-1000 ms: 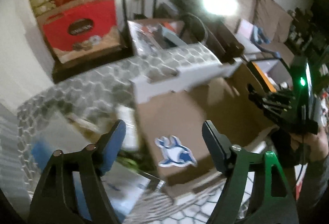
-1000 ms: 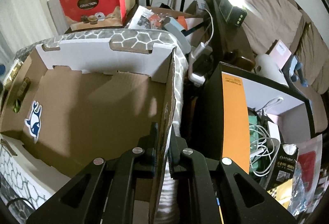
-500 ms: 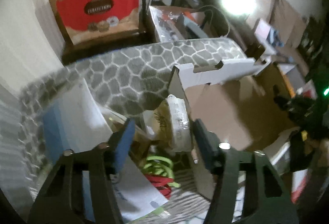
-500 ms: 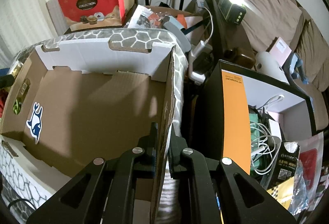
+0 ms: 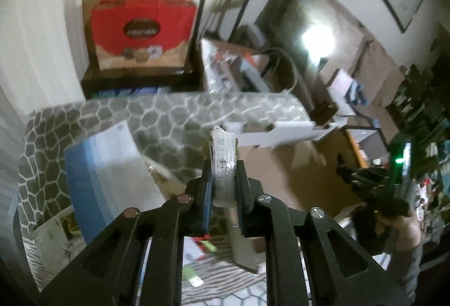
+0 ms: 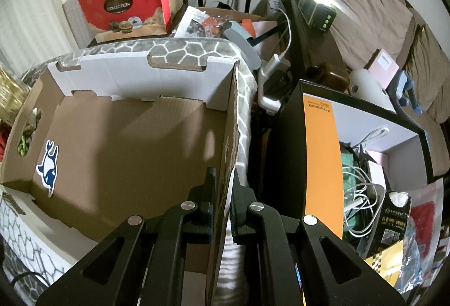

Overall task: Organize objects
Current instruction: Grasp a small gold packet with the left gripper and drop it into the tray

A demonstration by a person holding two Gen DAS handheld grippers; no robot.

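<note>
My left gripper (image 5: 223, 171) is shut on a pale sealed packet (image 5: 223, 157) with printed writing and holds it up above the grey honeycomb-patterned surface (image 5: 168, 120). An open cardboard box (image 6: 135, 143) with a blue dolphin sticker (image 6: 47, 166) and white flaps stands on that surface; in the left wrist view the box (image 5: 303, 173) is right of the packet. My right gripper (image 6: 223, 182) is shut on the box's right wall (image 6: 229, 137). It also shows in the left wrist view (image 5: 362, 182) at the box's far side.
A blue-and-white sheet (image 5: 112, 179) and green and red items (image 5: 205, 245) lie left of and below the packet. Red gift boxes (image 6: 126, 8) are stacked behind. A black case with an orange card (image 6: 320, 159) and cables (image 6: 362, 193) stands right of the box.
My left gripper closed on the pale packet beside the box and lifted it. My right gripper kept its grip on the box wall, and the box has not moved.
</note>
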